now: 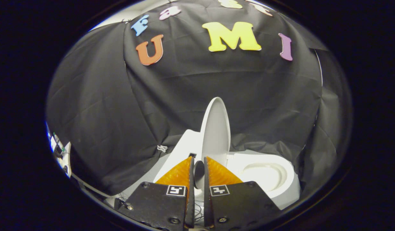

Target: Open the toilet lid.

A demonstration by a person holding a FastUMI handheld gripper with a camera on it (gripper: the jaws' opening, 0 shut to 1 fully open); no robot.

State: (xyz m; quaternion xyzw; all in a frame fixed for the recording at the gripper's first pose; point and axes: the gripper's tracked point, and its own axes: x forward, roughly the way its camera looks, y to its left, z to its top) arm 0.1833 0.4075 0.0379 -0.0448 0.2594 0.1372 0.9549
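**Lid up, claw pinching its edge**

Claw (197,162) points forward and slightly down at the toilet. Fingers stand narrow, nearly parallel, with the near edge of the toilet lid (215,128) caught in the slim gap between them. Both pads look pressed on the lid's rim; the grip sits low on the lid, close to the hinge end.

The lid stands raised, near upright, rising straight ahead of the fingertips and seen almost edge-on, its inner face turned right of the claw. Toilet seat (281,184) and the open bowl (265,175) lie just right of the right finger, beyond its tip. The white tank (181,146) runs ahead and left of the left finger, touching the lid's base as far as I can tell.

Writing: none readable on the toilet. Each finger carries a square black-and-white marker tag (176,190) near its base: pattern only, no text.

Black cloth wall (98,122) stands behind everything, well beyond the fingertips.
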